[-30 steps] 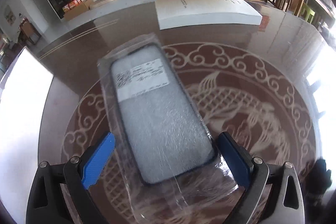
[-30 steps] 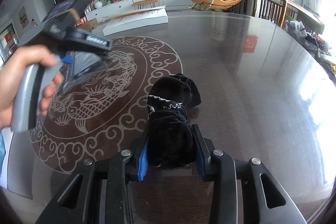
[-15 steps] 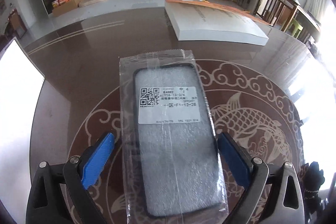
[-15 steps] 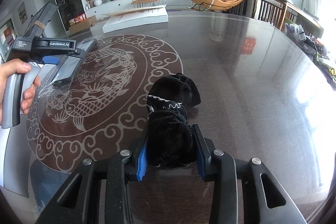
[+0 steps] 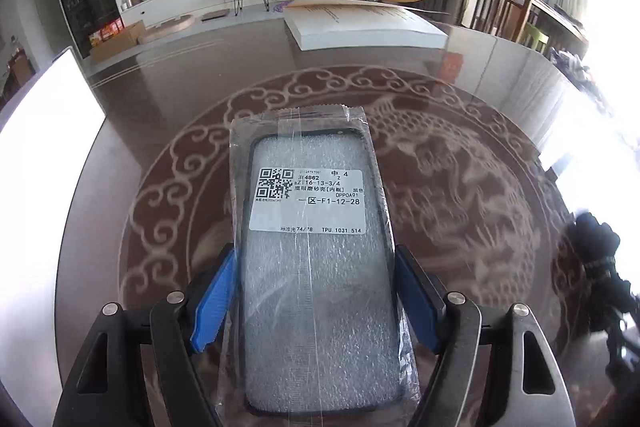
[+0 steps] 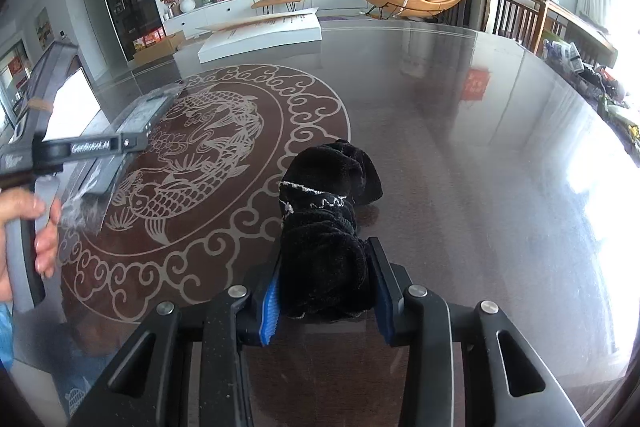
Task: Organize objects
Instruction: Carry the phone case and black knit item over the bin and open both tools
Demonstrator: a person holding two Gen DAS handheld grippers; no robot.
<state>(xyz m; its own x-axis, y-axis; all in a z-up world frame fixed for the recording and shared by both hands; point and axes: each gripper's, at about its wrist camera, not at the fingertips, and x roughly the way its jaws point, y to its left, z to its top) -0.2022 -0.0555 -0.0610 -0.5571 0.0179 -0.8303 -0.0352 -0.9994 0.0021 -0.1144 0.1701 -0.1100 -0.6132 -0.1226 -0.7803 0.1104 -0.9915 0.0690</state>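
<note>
Left hand-held gripper [image 5: 316,301] has just been closing, pads now on bagged case [image 5: 314,263], frame centre. Right hand-held gripper [image 6: 326,293] clamped on black sock [image 6: 326,223], lower centre on worktop [image 6: 460,155]. White box [image 5: 360,27] upper centre.

Left hand-held gripper [image 5: 316,301]: lower centre of its frame, jaws just closing in, blue pads seemingly touching the packet's edges.
Right hand-held gripper [image 6: 326,287]: lower centre, pads pressed in tight.
Hand [image 6: 24,227]: left edge, fingers wrapped round the handle.

A bagged phone case [image 5: 316,267], white label up, sits lengthwise between the left fingers [image 5: 212,301], seemingly touching; black bundled socks [image 6: 326,227] between the right fingers [image 6: 270,311].
</note>
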